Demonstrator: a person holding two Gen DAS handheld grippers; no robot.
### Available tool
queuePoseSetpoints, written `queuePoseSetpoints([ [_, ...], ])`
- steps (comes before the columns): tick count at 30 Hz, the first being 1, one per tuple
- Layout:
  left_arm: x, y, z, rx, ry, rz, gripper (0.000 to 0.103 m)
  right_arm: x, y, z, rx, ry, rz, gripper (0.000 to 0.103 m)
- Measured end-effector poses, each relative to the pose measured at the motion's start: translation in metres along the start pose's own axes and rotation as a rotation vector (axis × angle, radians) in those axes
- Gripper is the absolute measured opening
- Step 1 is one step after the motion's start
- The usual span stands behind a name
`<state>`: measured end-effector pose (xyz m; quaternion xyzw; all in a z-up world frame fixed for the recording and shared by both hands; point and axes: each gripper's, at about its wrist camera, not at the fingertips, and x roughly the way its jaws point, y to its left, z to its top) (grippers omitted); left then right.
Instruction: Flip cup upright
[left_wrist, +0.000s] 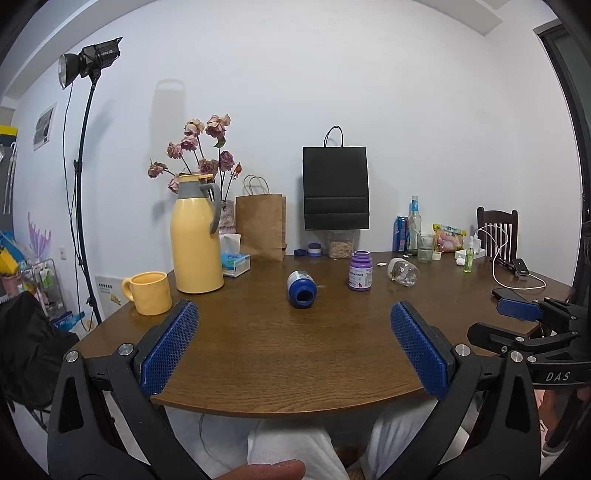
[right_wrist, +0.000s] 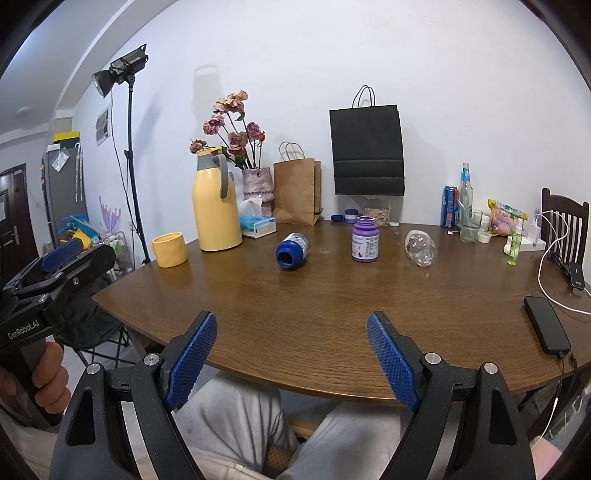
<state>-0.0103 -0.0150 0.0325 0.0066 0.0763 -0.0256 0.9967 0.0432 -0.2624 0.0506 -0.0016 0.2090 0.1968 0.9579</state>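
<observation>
Right wrist view: clear cup (right_wrist: 421, 248) lies on its side, right-centre on bench (right_wrist: 295, 302). Both hand-held grippers (right_wrist: 291, 354) (left_wrist: 291, 343) gape empty; nothing started.

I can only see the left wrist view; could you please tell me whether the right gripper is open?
Observer: Yes. The right gripper has its fingers spread wide with nothing between them, at the near edge of the table.
Operator: Thank you. Is anything lying to its right?
Observer: A dark phone lies flat near the table's right edge with a cable plugged in, apart from the clear cup, which lies on its side.
Operator: And what holds my left gripper?
Observer: A hand grips its black handle.
</observation>
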Motion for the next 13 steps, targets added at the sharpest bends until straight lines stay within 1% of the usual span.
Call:
queuePoseSetpoints([
  [13,-0.0003,-0.0011,-0.0007,0.002,-0.001,-0.004,0.103,0.0037,-0.0018,-0.0003,0.001,0.008,0.000,0.088],
])
